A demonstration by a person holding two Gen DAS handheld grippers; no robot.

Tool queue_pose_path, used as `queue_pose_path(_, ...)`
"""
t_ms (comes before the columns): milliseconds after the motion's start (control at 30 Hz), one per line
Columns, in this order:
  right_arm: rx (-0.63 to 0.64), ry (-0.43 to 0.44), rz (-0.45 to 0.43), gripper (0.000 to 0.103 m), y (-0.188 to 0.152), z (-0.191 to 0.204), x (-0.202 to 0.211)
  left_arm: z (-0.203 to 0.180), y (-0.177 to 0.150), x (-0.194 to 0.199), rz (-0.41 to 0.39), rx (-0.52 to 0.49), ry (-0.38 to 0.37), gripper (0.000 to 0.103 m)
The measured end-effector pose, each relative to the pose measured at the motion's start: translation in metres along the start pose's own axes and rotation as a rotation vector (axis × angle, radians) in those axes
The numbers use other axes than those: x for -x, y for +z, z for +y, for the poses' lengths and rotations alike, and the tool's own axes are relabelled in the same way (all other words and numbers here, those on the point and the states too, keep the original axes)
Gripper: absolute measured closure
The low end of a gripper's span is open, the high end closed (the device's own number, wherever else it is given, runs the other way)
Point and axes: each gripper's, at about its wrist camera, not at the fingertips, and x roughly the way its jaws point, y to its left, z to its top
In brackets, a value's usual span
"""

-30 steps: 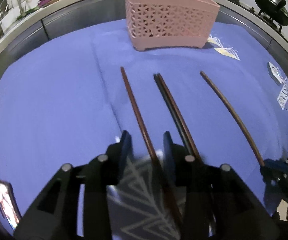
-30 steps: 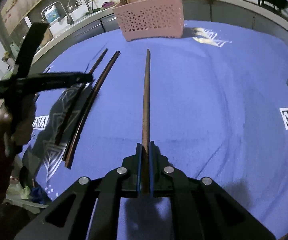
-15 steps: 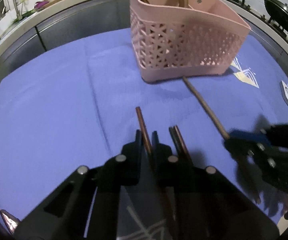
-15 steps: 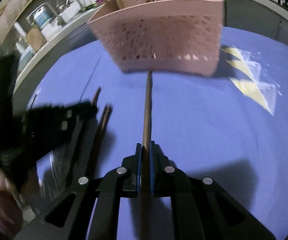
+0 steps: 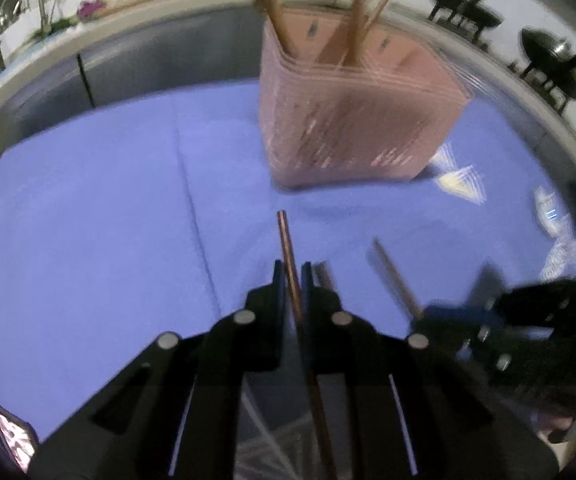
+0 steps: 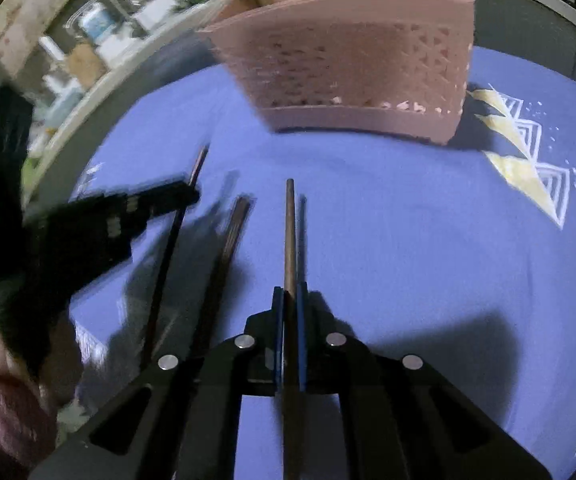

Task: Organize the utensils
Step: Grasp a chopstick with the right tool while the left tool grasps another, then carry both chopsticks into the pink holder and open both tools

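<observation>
Left wrist view: the left tongs (image 5: 291, 280), apart a second ago, are now clamped on a chopstick (image 5: 286, 236), nearer the pink basket (image 5: 351, 128).

Right wrist view: the right tongs (image 6: 289, 300) stay clamped on another chopstick (image 6: 289, 232); only here the remaining pair (image 6: 228, 248) shows clearly on the blue cloth (image 6: 407, 240).

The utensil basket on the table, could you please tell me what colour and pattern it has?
The basket is pale pink with a lattice of small cut-outs, sharpest in the right wrist view.
</observation>
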Motion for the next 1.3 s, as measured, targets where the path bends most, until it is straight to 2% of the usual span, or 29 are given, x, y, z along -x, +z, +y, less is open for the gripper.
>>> queue_pose_path(133, 0.065, 0.039, -0.161, 0.097, 0.002, 0.020, 0.054, -0.013, 0.014, 0.057, -0.127, -0.025, -0.058, 0.098)
queue_pose_path(333, 0.083, 0.050, -0.440, 0.097, 0.046, 0.038, 0.130, -0.033, 0.059, 0.152, -0.359, -0.059, -0.090, 0.099)
queue_pose_path(467, 0.100, -0.013, -0.580, 0.097, 0.090, 0.045, 0.164, -0.051, 0.101, 0.201, -0.515, -0.089, -0.047, 0.099)
queue_pose_path(600, 0.101, -0.110, -0.656, 0.097, 0.132, 0.046, 0.168, -0.065, 0.137, 0.212, -0.595, -0.110, 0.029, 0.099)
queue_pose_path(700, 0.095, -0.145, -0.659, 0.097, 0.153, 0.033, 0.158, -0.072, 0.159, 0.194, -0.604, -0.127, 0.102, 0.099)
queue_pose_path(833, 0.087, -0.185, -0.628, 0.097, 0.177, 0.017, 0.129, -0.067, 0.178, 0.160, -0.563, -0.115, 0.125, 0.099)
queue_pose_path(933, 0.075, -0.187, -0.601, 0.097, 0.180, 0.006, 0.115, -0.061, 0.184, 0.135, -0.536, -0.103, 0.124, 0.099)
queue_pose_path(1233, 0.056, -0.167, -0.513, 0.097, 0.173, -0.010, 0.082, -0.051, 0.187, 0.109, -0.496, -0.086, 0.118, 0.099)
queue_pose_path(1300, 0.037, -0.157, -0.494, 0.097, 0.169, -0.012, 0.078, -0.051, 0.186, 0.100, -0.462, -0.089, 0.118, 0.099)
